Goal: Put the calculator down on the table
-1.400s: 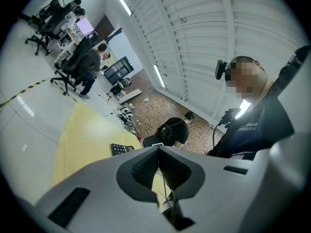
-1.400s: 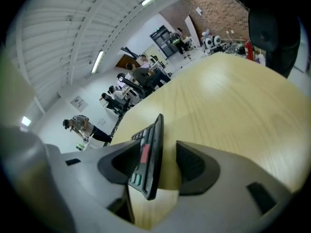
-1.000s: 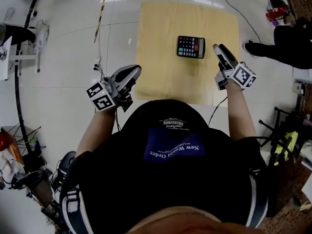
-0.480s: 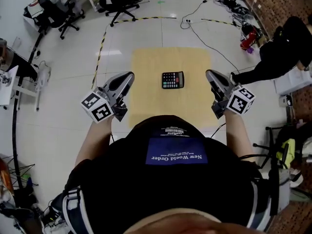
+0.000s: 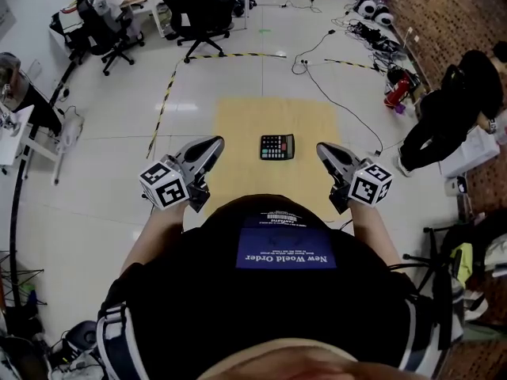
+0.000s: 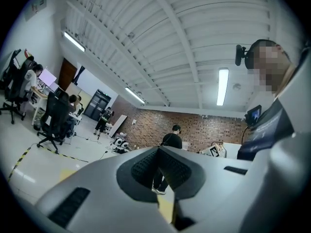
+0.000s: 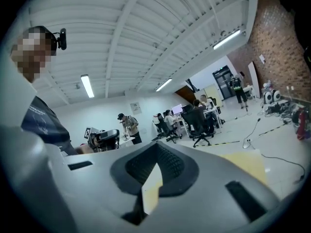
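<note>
The black calculator [image 5: 277, 146] lies flat on the square yellow table [image 5: 238, 125], keys up, with nothing touching it. My left gripper [image 5: 214, 142] hangs at the table's near left edge, well left of the calculator. My right gripper [image 5: 323, 149] hangs at the near right edge, to the calculator's right. In the left gripper view the jaws of the left gripper [image 6: 158, 150] are shut with nothing between them. In the right gripper view the right gripper [image 7: 156, 148] is shut and empty too. Both gripper views point up at the ceiling, and the calculator is not in them.
Office chairs [image 5: 198, 6] and desks stand beyond the table at the upper left. A person in black [image 5: 444, 109] stands to the right. Cables [image 5: 333, 38] and yellow-black tape [image 5: 170, 93] run across the white floor. A slice of the table [image 7: 248, 166] shows in the right gripper view.
The right gripper held the calculator 1.4 s ago; now the calculator rests on the table. Both grippers have drawn back toward the person and tilted upward.
</note>
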Tool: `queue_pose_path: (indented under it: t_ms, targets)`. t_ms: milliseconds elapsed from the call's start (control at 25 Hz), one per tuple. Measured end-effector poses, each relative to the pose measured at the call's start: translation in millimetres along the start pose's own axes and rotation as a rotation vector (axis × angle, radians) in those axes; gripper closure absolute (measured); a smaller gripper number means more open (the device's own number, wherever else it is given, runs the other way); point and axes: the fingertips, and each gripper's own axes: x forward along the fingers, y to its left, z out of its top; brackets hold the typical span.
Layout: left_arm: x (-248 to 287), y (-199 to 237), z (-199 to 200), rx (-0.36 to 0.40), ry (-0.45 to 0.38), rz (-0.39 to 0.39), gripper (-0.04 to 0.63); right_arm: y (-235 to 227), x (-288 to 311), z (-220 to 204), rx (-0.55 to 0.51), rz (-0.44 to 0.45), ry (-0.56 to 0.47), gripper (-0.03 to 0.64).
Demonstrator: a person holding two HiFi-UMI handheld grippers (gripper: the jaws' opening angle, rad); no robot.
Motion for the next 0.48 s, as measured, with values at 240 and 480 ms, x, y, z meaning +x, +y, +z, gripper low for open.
queue_pose_path:
  t_ms: [240, 480]
  targets:
    - [-0.8, -6.1, -1.5, 0.003, 0.006, -0.003, 0.589, 1.4, -3.6, 1.1, -0.020, 0.009, 0.002, 0.632]
    - [-5.1, -5.4, -5.9, -0.001, 0.008, 0.005, 0.589, 2.6, -1.7, -8.0, -0.012, 0.017, 0.010, 0.632]
